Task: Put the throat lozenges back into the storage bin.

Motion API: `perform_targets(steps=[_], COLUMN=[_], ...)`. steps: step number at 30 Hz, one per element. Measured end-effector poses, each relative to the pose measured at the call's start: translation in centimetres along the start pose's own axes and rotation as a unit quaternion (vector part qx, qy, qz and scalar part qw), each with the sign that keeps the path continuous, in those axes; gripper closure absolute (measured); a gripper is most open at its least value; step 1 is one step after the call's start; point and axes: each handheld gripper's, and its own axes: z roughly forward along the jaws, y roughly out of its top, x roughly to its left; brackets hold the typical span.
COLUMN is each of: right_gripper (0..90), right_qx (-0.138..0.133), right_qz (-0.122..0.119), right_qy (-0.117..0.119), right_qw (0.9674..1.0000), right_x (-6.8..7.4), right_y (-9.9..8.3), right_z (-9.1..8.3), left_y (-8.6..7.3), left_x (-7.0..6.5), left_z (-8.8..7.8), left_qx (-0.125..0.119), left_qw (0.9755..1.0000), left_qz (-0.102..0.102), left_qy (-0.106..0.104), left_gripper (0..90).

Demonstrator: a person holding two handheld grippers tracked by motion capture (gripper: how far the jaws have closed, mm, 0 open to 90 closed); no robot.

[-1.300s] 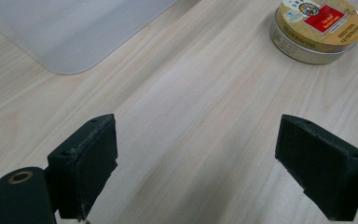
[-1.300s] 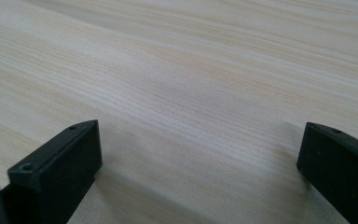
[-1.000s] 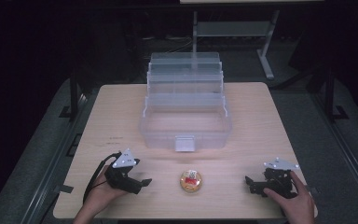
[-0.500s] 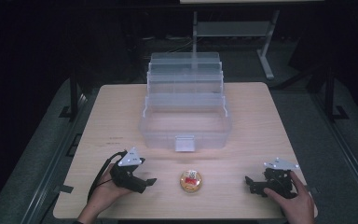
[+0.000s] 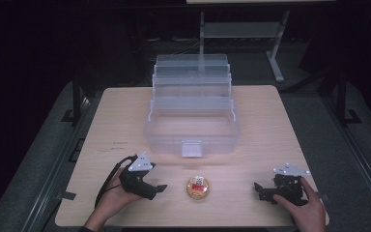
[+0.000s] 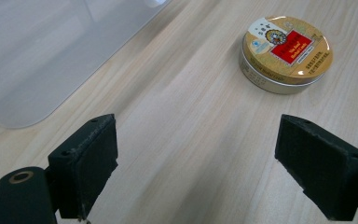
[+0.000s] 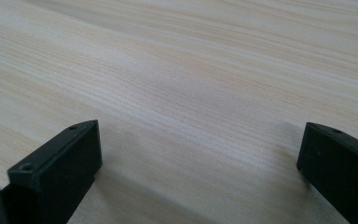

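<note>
Left gripper [image 5: 155,187] has edged toward round, glossy tin [image 5: 198,187]; fingers apart.

both hands low, left gripper [image 5: 150,188] and right gripper [image 5: 262,192] with jaws spread wide.

Tin [image 5: 198,187] before box [image 5: 192,133], between left tool [image 5: 155,189] and right tool [image 5: 260,189]

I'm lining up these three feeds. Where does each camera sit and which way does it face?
High view: above the person's side, looking forward and down at the table; both hands and grippers show.
Left gripper view: rides the left gripper, facing the tin; open jaws show.
Right gripper view: rides the right gripper, facing bare tabletop; open jaws show.
Shared: high and left views both show the tin and clear box.
</note>
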Motion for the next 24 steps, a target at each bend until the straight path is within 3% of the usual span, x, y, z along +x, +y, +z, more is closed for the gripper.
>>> perform_targets(steps=[24], right_gripper=[0.0], right_qx=[0.000], right_qz=[0.000], right_qy=[0.000], right_qw=[1.0000], right_x=[0.0], right_y=[0.0], right_z=[0.0], left_y=[2.2], left_x=[-1.1], left_z=[1.6], left_qx=[0.001], left_qw=[0.9995], left_qz=[0.015], left_qy=[-0.028], left_gripper=[12.6])
